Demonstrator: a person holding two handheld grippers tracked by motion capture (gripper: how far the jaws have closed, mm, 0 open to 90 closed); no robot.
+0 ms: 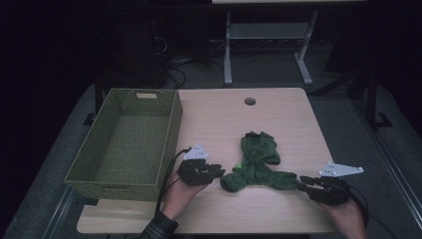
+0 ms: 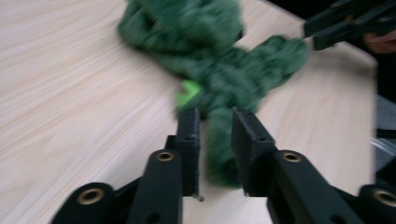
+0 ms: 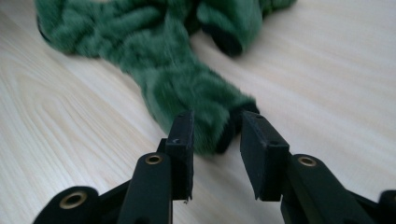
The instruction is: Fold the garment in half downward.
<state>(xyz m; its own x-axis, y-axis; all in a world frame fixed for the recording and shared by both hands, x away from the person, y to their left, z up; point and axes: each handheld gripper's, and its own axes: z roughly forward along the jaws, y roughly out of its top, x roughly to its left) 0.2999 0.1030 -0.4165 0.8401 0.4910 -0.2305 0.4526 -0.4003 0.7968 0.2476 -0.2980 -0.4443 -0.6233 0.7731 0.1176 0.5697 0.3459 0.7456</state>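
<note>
No legible writing; green fuzzy garment (image 1: 256, 162) mid-frame on surface (image 1: 214, 114), both hand-held grippers, left (image 1: 219, 173) and right (image 1: 302, 182), released, ends between jaws; lime tag (image 2: 188, 92) in left gripper view.

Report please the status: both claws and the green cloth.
Left claw open, cloth end between jaws. Right claw open at other end. Green fuzzy cloth flat on table. Nothing in the way.

Light wood table (image 1: 278, 209): green basket (image 1: 124, 144), green fuzzy garment (image 1: 256, 164).
</note>
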